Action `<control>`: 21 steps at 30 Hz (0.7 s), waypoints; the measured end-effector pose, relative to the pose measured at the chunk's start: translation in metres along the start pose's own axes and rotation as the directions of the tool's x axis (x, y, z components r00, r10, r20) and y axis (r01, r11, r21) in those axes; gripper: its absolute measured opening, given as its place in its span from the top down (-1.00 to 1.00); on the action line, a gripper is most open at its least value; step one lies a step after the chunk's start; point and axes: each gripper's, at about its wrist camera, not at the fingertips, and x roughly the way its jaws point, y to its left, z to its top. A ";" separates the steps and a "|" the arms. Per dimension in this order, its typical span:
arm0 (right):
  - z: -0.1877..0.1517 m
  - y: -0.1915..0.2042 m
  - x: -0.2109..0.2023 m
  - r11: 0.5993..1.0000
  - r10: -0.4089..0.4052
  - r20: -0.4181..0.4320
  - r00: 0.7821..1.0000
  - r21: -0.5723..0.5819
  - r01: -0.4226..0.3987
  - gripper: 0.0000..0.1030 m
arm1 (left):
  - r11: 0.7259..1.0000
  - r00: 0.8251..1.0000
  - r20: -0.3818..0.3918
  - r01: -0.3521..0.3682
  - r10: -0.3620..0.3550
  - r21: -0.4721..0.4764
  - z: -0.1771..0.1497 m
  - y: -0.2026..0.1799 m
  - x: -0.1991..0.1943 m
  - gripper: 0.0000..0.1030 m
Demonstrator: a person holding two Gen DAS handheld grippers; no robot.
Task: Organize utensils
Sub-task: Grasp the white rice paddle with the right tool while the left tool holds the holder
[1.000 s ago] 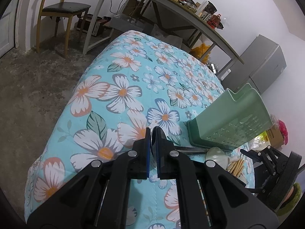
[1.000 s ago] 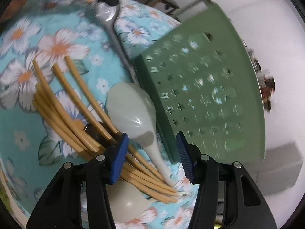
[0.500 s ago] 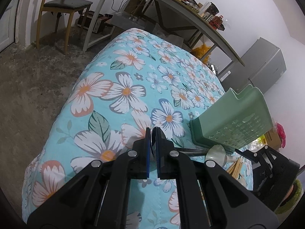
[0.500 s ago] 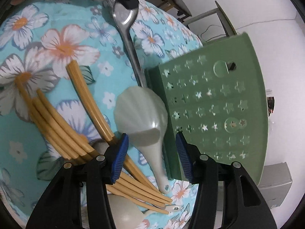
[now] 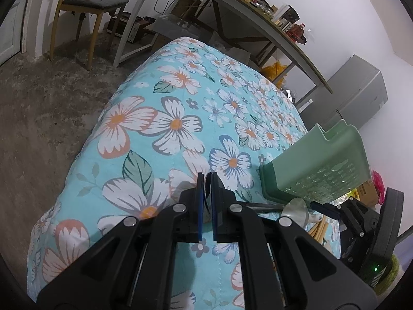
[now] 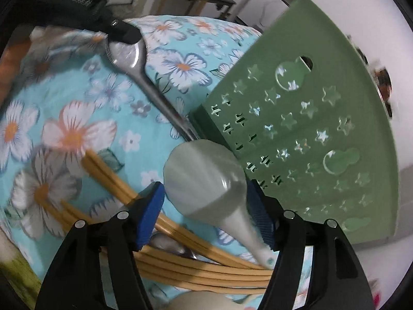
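The metal spoon (image 6: pixel 134 67) was clamped by the left gripper (image 5: pixel 206 193); the right gripper (image 6: pixel 206 217), just widened, straddled the ceramic spoon (image 6: pixel 206 178) ungripped.

Bed with floral quilt (image 5: pixel 160 134) carries green holder (image 6: pixel 322 134), tan chopsticks (image 6: pixel 113 180), pale ceramic spoons (image 6: pixel 206 175), steel spoon (image 6: pixel 155 95).
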 end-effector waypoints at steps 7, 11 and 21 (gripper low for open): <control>0.015 0.017 0.007 0.993 -0.115 0.025 0.993 0.019 0.114 -0.46 | 1.000 1.000 -0.004 0.003 -0.003 -0.010 0.001 0.004 0.000 0.92; 0.019 0.041 0.004 0.952 -0.295 0.039 0.955 -0.069 0.297 -0.46 | 1.000 1.000 -0.003 0.003 -0.003 -0.012 0.002 0.005 -0.001 0.91; 0.017 0.066 0.000 0.809 -0.567 0.069 0.821 -0.138 0.571 -0.35 | 1.000 1.000 -0.003 0.003 -0.003 -0.012 0.002 0.005 0.000 0.91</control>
